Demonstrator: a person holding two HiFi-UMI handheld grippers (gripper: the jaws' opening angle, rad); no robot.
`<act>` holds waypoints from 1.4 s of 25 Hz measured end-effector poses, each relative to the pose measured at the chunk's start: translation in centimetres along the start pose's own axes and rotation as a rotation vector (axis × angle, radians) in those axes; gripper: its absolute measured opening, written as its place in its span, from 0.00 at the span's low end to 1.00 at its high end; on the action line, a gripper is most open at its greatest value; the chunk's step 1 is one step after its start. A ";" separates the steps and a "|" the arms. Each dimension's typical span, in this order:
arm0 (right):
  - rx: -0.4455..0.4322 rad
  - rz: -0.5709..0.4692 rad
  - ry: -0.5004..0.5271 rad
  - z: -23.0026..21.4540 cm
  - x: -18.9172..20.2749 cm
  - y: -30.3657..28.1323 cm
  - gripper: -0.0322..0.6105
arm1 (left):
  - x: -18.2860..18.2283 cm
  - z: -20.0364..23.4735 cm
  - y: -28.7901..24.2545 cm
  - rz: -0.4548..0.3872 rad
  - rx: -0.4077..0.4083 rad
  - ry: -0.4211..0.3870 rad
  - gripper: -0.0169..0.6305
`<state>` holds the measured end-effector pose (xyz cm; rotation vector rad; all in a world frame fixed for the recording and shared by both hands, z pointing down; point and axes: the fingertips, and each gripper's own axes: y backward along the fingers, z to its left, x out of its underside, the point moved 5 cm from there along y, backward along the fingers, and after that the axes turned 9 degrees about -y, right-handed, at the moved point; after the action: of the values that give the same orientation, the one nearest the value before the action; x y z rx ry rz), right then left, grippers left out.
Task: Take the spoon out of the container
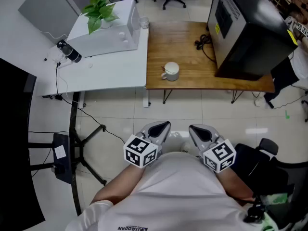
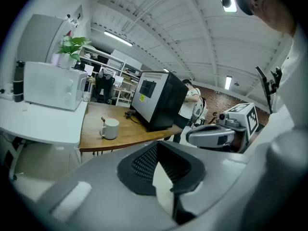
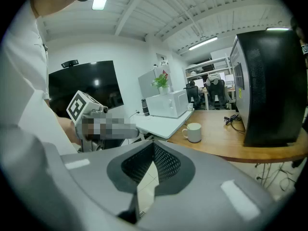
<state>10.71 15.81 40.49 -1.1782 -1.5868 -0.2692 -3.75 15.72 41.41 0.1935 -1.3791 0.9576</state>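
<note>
A white mug [image 1: 171,71] stands near the front edge of the wooden table [image 1: 183,47], with a spoon handle [image 1: 164,69] sticking out at its left side. The mug [image 2: 111,128] and its spoon [image 2: 102,121] also show in the left gripper view, and the mug [image 3: 194,132] in the right gripper view. My left gripper [image 1: 161,128] and right gripper [image 1: 199,130] are held side by side close to my chest, over the floor and well short of the table. Both point toward the mug. The left gripper [image 2: 156,150] and right gripper [image 3: 153,153] are shut with nothing between their pads.
A large black box [image 1: 245,32] with a cable [image 1: 204,42] fills the wooden table's right part. A white table [image 1: 106,66] adjoins at left, carrying a microwave [image 1: 108,30], a plant [image 1: 98,8] and a dark bottle [image 1: 70,52]. A black stand [image 1: 72,153] and a chair [image 1: 269,162] flank me.
</note>
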 end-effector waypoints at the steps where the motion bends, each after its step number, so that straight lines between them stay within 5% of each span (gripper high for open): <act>1: -0.002 0.000 0.000 -0.2 0.0 0.2 0.06 | -0.1 0.0 -0.1 -0.004 -0.008 0.000 0.03; 21: -0.098 0.030 -0.002 -5.3 0.2 2.7 0.06 | -0.7 -1.3 -1.9 -0.033 -0.193 0.060 0.03; 35: -0.014 0.038 -0.007 -9.2 -4.5 -5.3 0.06 | -3.8 9.8 -5.8 -0.015 -0.128 0.061 0.03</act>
<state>11.77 4.45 42.31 -1.2200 -1.5695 -0.2513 -6.71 4.18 42.75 0.0779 -1.3758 0.8527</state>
